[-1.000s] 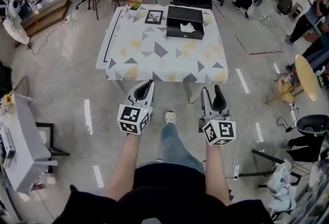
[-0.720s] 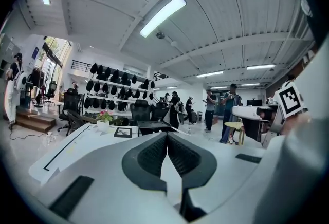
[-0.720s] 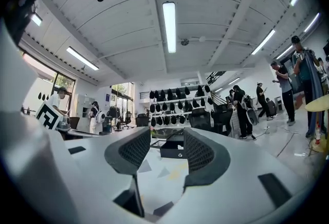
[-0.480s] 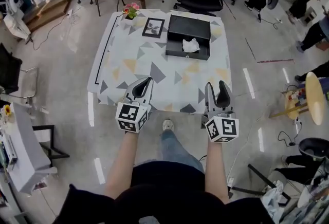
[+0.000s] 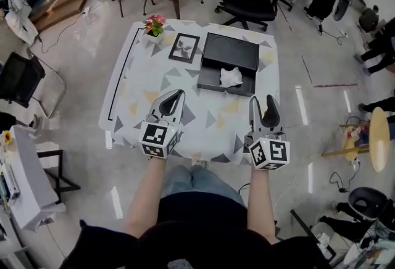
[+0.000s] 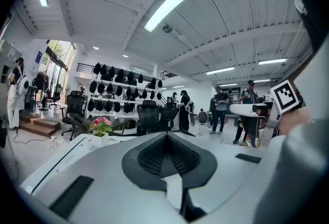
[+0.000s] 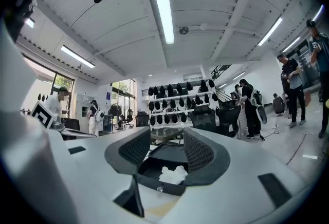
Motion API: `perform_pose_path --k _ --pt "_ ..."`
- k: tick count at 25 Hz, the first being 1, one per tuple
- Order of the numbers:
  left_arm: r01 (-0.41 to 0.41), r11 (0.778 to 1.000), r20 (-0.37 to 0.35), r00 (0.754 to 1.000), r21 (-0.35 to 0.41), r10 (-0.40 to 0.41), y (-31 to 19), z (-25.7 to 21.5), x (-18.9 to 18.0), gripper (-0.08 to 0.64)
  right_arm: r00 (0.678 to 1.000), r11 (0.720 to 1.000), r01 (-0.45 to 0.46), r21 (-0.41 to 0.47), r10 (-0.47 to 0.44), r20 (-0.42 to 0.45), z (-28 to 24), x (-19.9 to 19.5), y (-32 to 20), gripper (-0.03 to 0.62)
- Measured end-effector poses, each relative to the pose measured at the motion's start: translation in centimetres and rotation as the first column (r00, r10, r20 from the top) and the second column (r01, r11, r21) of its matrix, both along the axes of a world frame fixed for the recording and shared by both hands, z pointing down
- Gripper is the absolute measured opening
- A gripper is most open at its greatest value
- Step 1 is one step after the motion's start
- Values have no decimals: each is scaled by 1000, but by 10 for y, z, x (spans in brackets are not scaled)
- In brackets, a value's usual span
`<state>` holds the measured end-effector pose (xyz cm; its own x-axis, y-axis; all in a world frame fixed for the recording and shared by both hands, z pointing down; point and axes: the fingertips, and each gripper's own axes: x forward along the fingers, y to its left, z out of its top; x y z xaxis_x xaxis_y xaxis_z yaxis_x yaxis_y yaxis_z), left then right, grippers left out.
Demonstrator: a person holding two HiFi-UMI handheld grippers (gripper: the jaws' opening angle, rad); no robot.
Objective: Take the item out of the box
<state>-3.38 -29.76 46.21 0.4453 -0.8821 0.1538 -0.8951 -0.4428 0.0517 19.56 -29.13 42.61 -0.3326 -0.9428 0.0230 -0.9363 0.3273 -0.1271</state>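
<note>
L tool (image 5: pixel 175 95) shut, empty, R tool (image 5: pixel 261 101) open, empty, both short of box (image 5: pixel 229 55) on tabletop (image 5: pixel 139 79); risk: shallow pinch lets soft white item (image 5: pixel 231 77) slip.

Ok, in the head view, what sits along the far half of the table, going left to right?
Left to right: pink flowers → framed picture → open black box, with the white item lying inside it.
</note>
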Motion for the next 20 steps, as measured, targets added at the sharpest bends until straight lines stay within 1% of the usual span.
perform_pose_path --k 7,13,15,17,18,20 --pt "-24 1000 -29 999 10 24 -38 -7 7 20 1000 1000 -22 0 22 -20 -9 4 -33 186" --pt "-52 999 -47 998 -2 52 -57 -9 9 20 997 1000 -29 -9 28 -76 -16 5 -51 186" --pt "-56 998 -50 997 -10 55 -60 -6 8 20 993 1000 -13 -14 11 -119 -19 4 -59 186" --pt "-58 998 -55 997 -20 57 -62 -2 6 20 982 999 22 -29 -27 -189 -21 2 -67 186" --pt "-60 998 -58 997 -25 58 -63 -1 6 20 972 998 45 -40 -54 -231 -21 1 -72 186" --pt "-60 998 -64 996 -34 58 -63 2 6 20 941 992 105 -73 -123 -317 -20 -2 -81 186"
